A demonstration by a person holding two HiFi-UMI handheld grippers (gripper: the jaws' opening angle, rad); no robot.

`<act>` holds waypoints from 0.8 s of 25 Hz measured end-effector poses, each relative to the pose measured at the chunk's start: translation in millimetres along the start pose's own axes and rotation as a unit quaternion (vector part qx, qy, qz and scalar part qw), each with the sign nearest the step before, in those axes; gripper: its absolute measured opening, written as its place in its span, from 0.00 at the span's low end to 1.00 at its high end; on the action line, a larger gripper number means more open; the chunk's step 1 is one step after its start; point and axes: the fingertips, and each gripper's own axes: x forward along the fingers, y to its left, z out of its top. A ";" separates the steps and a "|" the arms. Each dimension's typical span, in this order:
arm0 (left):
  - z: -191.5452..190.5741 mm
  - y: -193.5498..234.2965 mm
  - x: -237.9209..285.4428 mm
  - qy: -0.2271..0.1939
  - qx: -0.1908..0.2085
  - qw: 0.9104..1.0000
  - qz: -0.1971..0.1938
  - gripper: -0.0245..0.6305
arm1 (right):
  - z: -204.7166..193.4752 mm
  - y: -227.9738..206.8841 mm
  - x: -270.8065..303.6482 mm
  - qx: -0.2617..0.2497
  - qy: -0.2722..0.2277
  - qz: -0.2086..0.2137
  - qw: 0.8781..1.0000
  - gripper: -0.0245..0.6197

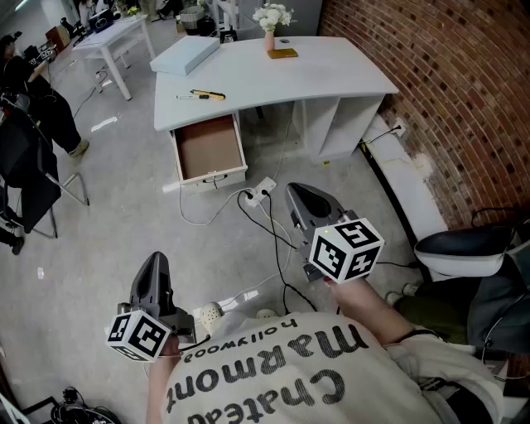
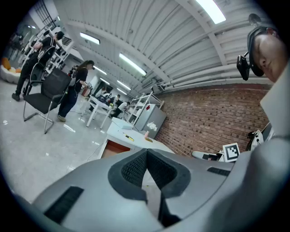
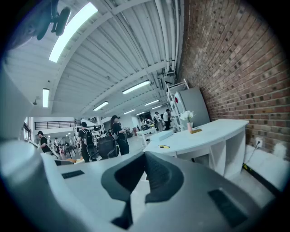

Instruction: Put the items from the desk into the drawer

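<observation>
Both hands are hidden behind the marker cubes, and the person's printed shirt cuts off the bottom of the head view. The small things on the desk [image 1: 331, 79] are hard to identify: a yellow-and-black tool [image 1: 208, 94] and a white marker pen [image 1: 189, 98] lie just beside each other near the front edge, at its left end. A flat amber item [image 1: 282, 53] lies near the rear edge, just beside a vase of white flowers [image 1: 271, 25]. A flat pale-blue box [image 1: 185, 55] sits at the rear left corner.

That makes five things on the desk, all well apart from both grippers. One drawer [image 1: 209, 147] stands pulled out under the front-left corner, and its brown bottom shows bare.

The left gripper [image 1: 156, 258] and right gripper [image 1: 297, 193] hang over the floor, aimed toward the desk. Each has its jaws together with nothing between them. One power strip [image 1: 260, 190] lies on the floor between drawer and right gripper.
</observation>
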 end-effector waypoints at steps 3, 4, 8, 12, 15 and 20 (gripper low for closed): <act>6.7 2.6 2.2 -0.001 0.009 1.000 -0.001 0.04 | 0.9 4.7 11.8 0.007 -0.011 0.018 1.000 0.04; 6.6 4.3 4.1 0.002 0.012 1.000 -0.001 0.04 | 0.2 4.6 16.2 0.010 -0.014 0.021 1.000 0.04; -2.4 21.8 14.2 0.019 0.010 1.000 0.014 0.04 | -12.7 2.5 37.4 0.034 -0.002 0.026 0.999 0.04; -2.5 35.4 36.1 0.030 0.008 0.999 0.008 0.04 | -19.5 2.0 63.6 0.034 0.017 0.028 0.999 0.04; 2.6 47.0 61.8 0.038 0.014 0.999 -0.004 0.04 | -18.4 -4.2 89.4 0.044 0.020 0.021 0.999 0.04; 29.2 71.8 113.7 0.047 0.014 0.998 -0.024 0.04 | -11.4 -11.9 146.6 0.060 0.025 0.012 0.998 0.04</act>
